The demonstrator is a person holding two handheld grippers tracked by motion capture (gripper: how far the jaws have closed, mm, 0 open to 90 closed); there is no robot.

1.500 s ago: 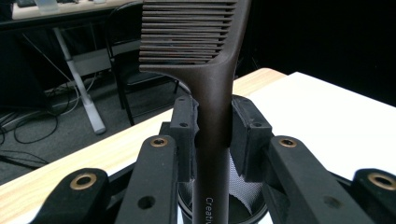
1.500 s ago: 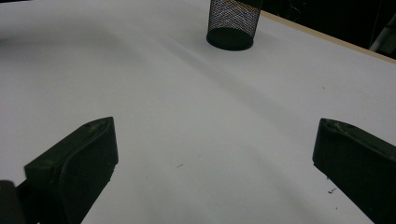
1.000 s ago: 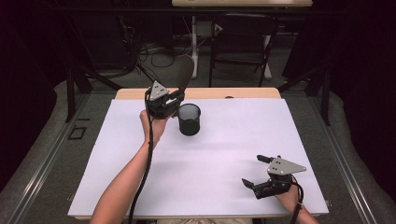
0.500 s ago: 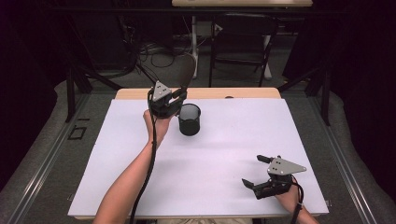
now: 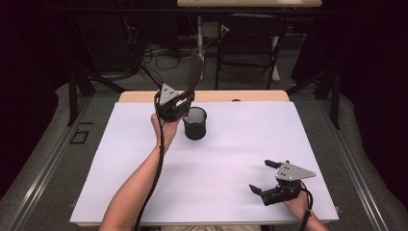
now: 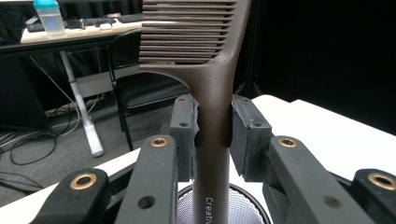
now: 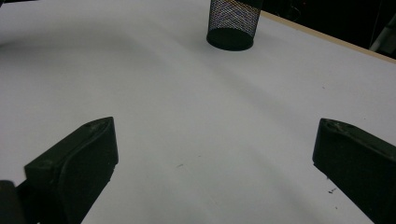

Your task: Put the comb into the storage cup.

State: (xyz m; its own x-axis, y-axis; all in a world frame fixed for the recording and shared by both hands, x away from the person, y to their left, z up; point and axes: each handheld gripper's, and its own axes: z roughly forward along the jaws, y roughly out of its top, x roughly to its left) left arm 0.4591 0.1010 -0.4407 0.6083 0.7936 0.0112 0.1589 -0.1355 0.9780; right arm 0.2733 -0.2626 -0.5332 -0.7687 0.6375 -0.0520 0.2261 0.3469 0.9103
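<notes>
A black mesh cup (image 5: 195, 123) stands on the white table top (image 5: 240, 144) near the far edge; the right gripper view has the mesh cup (image 7: 232, 23) at the top. My left gripper (image 5: 185, 102) hovers just above the cup's left rim, shut on a dark brown comb (image 5: 194, 72) held upright. In the left gripper view the comb (image 6: 212, 116) is clamped by its handle, teeth up, and the handle's lower end dips towards the cup's mouth (image 6: 238, 205). My right gripper (image 5: 262, 177) rests near the front right corner, open and holding nothing (image 7: 215, 158).
A wooden strip (image 5: 250, 96) edges the table's far side. Behind it stand a chair (image 5: 248, 48), cables on the floor and another desk (image 6: 70, 35) with a blue-capped bottle (image 6: 49, 18).
The left gripper has carried the comb slightly right, closer over the cup. The right gripper has stayed put.
</notes>
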